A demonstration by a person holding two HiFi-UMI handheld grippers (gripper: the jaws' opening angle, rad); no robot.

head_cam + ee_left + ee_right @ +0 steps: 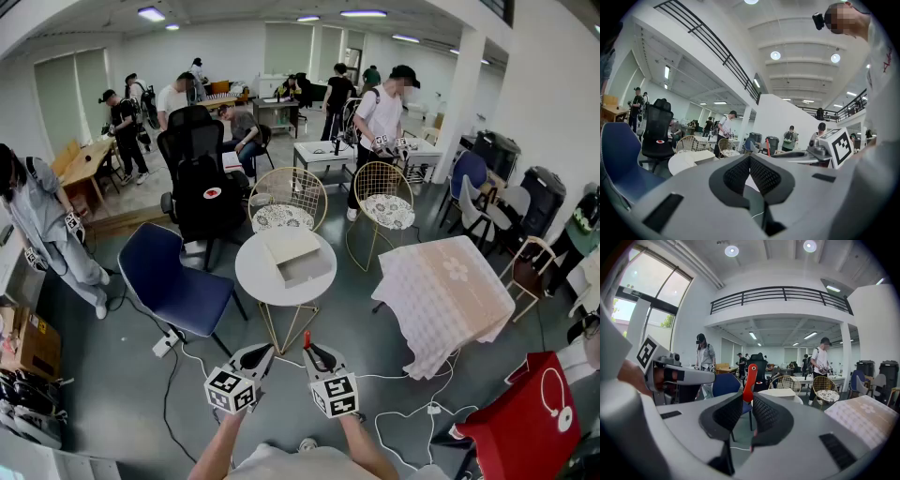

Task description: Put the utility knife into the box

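Utility knife (750,378) clamped in R gripper (748,398), just red tip in head view; L gripper (750,158) looks shut, empty

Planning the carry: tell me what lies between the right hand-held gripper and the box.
Head view: between right hand-held gripper, holding the utility knife, and box: only grey floor, the round table's gold legs and white top.

Bright, even light falls from long white ceiling panels (364,13) and round recessed ceiling lamps (731,250). Daylight through the tall left-hand windows (656,289) burns out to white. Shadows on the grey floor (122,375) are faint and soft-edged. All three views bow hard toward dark, rounded edges. Near the lens, the grey plastic left claw (750,159) and right claw (747,399) look slightly soft.
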